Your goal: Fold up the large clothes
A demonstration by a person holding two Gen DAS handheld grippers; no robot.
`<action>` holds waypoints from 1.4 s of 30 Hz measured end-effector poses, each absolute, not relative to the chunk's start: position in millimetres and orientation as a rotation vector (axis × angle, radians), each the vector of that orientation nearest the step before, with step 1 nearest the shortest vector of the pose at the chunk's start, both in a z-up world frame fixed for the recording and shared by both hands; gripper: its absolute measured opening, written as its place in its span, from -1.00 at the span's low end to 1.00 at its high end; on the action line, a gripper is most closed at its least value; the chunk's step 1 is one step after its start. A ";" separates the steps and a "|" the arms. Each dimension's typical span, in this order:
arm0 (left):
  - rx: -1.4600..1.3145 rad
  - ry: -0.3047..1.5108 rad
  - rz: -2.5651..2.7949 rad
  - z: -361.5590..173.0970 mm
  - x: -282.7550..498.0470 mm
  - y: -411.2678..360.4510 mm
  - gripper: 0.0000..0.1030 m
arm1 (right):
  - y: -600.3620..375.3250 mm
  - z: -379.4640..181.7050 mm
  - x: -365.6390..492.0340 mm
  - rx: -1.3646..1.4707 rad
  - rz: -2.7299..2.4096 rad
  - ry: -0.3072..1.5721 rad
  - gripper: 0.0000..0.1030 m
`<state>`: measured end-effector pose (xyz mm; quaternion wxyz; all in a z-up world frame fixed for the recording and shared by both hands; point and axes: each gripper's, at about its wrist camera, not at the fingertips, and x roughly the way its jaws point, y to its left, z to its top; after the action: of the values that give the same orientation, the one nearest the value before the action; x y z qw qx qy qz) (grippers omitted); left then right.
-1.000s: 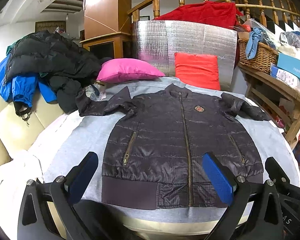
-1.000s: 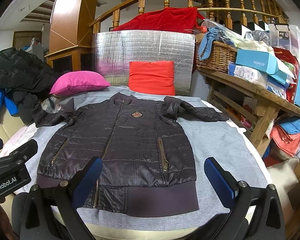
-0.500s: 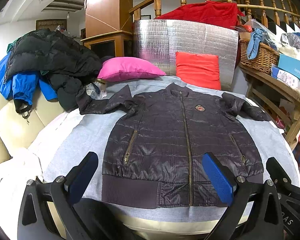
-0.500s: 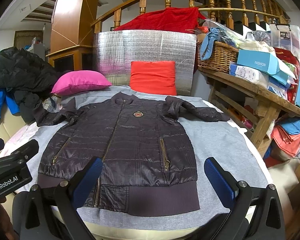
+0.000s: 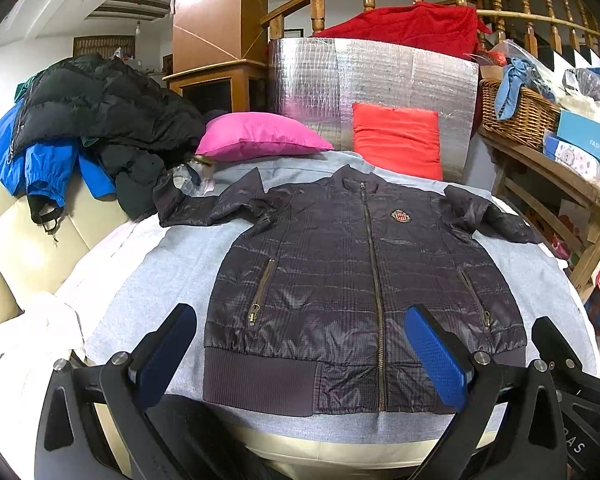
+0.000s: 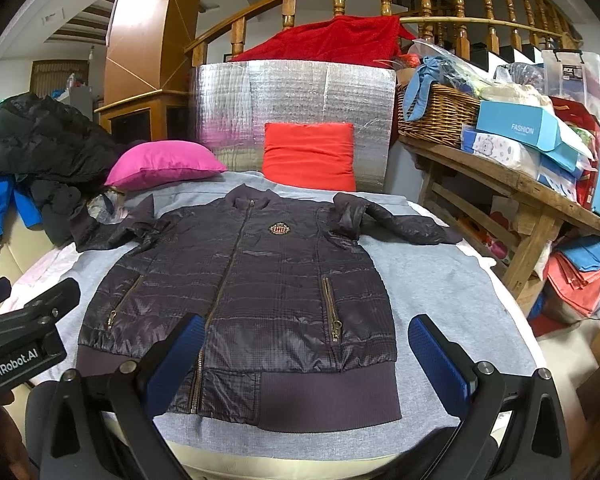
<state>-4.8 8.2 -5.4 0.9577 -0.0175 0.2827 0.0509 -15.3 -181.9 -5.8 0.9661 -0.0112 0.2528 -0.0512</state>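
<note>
Right now your left gripper (image 5: 300,354) and right gripper (image 6: 314,360) both hover at the near edge, fingers spread wide and holding nothing. Your dark jacket (image 5: 360,280) lies flat, zipped, front up on the grey sheet (image 6: 440,288), sleeves out sideways, collar pointing at the red cushion (image 6: 310,156) and pink pillow (image 5: 260,136).

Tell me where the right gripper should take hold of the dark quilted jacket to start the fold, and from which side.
Probably the sleeve on the right gripper's side, near its cuff end. It lies bunched and raised off the grey cloth, away from the flat body of the dark quilted jacket, so open jaws could come in from the jacket's outer side, low, and pinch that ridge to carry it inward.
</note>
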 end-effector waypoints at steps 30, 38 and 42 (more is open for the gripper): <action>-0.057 0.624 0.069 -24.8 6.9 12.1 1.00 | -190.2 -15.2 -10.6 0.016 -0.044 0.542 1.00; -0.001 0.750 0.077 -72.2 49.7 8.7 1.00 | -267.8 -62.9 21.1 0.451 0.161 0.680 1.00; -0.006 0.795 0.073 -86.1 77.6 8.0 1.00 | -320.6 -93.3 43.8 0.699 0.165 0.745 1.00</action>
<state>77.6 8.0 -86.1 0.9214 -0.0031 0.3870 0.0354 43.8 -320.6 -93.3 0.8692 0.3339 0.3562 0.0786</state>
